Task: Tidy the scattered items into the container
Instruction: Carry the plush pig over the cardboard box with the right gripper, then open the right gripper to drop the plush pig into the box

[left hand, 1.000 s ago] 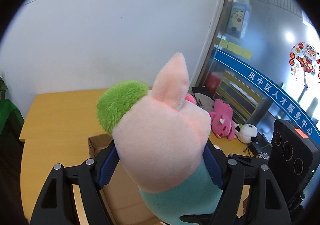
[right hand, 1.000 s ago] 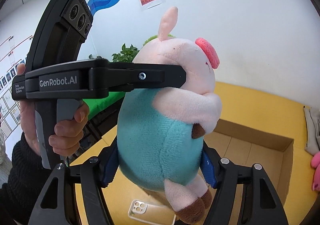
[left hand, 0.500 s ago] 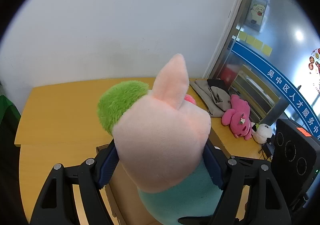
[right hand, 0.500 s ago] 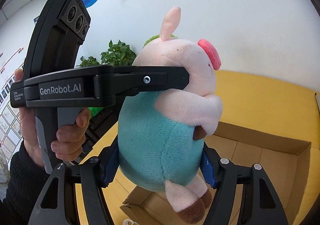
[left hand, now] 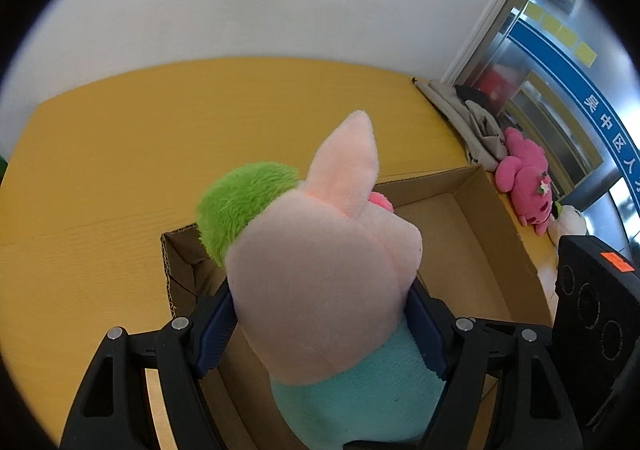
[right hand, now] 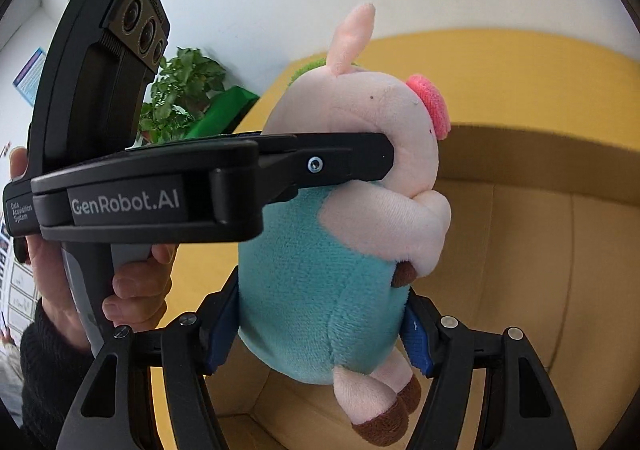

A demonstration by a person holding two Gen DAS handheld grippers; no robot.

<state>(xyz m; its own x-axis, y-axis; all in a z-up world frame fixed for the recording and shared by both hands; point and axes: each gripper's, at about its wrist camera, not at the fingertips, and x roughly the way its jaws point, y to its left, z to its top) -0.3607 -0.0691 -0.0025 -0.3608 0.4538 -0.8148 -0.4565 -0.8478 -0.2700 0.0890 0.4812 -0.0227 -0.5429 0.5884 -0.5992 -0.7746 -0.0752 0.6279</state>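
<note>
A pig plush (left hand: 320,282) with pink head, green tuft and teal body is held by both grippers above an open cardboard box (left hand: 472,234). My left gripper (left hand: 320,330) is shut on the plush's head. My right gripper (right hand: 320,330) is shut on its teal belly (right hand: 312,290); the left gripper's finger (right hand: 320,161) crosses the plush's neck in the right wrist view. The box's brown inside (right hand: 540,250) lies right under and behind the plush.
The box sits on a yellow wooden table (left hand: 160,153). A pink plush (left hand: 524,181), a white plush (left hand: 568,221) and folded grey cloth (left hand: 468,121) lie at the table's right edge. A green plant (right hand: 180,97) stands at the left.
Both grippers have carried the plush forward and tilted down over the box; the box's inside now fills the view beneath the plush. Grips are unchanged.
</note>
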